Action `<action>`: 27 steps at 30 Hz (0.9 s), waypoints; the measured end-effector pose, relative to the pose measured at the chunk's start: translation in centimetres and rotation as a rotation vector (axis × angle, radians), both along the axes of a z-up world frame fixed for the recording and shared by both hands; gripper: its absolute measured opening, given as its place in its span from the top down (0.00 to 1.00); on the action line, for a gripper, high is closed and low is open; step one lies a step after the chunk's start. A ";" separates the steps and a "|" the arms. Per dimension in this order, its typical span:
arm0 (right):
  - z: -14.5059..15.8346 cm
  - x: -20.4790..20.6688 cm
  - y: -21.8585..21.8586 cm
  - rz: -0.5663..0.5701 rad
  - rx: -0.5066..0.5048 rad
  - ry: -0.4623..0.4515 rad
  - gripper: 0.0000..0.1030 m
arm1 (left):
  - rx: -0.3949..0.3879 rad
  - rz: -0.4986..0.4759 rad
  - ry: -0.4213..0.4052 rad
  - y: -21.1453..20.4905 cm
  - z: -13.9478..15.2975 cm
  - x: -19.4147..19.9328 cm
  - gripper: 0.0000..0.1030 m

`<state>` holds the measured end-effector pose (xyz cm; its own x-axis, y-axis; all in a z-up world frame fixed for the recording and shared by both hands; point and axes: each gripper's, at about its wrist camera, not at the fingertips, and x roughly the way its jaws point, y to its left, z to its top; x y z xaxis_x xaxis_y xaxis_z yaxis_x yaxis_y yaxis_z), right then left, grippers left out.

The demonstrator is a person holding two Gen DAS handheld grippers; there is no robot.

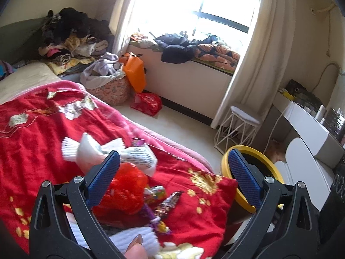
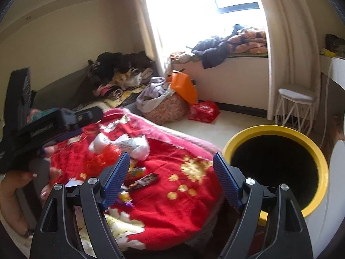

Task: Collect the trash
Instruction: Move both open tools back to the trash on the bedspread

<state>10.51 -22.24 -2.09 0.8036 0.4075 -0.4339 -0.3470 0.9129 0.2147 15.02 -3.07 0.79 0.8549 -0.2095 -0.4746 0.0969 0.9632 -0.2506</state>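
Both grippers gape wide, empty — left gripper [image 1: 173, 168] partly hides the red bag [image 1: 127, 191]; right gripper [image 2: 171, 166] hides the wrappers' [image 2: 141, 180] edge.

No legible text

Print marks the white plastic bag [image 1: 138, 158] and the dark wrapper [image 2: 143, 180] on the red blanket [image 2: 183, 194], but blur leaves none of it readable.

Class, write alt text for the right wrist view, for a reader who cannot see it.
Open right tongs hover over a red floral blanket strewn with litter: a white plastic bag, red mesh and snack wrappers. A yellow-rimmed bin with a black liner stands beside the bed, and the left tongs' black body shows at the left edge.
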 end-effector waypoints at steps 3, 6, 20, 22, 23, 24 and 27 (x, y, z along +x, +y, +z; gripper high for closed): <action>-0.1 -0.3 1.5 0.049 -0.005 0.004 0.25 | -0.001 0.022 0.003 1.4 0.0 0.1 0.10; -0.3 -0.6 3.3 0.107 -0.020 0.014 0.25 | -0.003 0.043 0.006 2.7 0.0 0.2 0.10; -2.8 0.1 8.9 0.275 -0.059 0.129 0.25 | 0.002 0.157 0.044 9.1 -1.3 0.8 0.10; -3.1 0.3 9.5 0.288 -0.065 0.139 0.25 | 0.001 0.173 0.064 10.0 -1.6 1.4 0.10; -3.1 0.3 9.7 0.292 -0.068 0.141 0.25 | -0.004 0.181 0.076 10.6 -1.9 1.7 0.10; -3.3 0.4 10.1 0.300 -0.072 0.145 0.25 | -0.010 0.184 0.084 10.8 -2.1 1.9 0.10; -3.7 0.7 11.0 0.319 -0.090 0.158 0.25 | -0.033 0.191 0.122 12.2 -2.8 3.1 0.10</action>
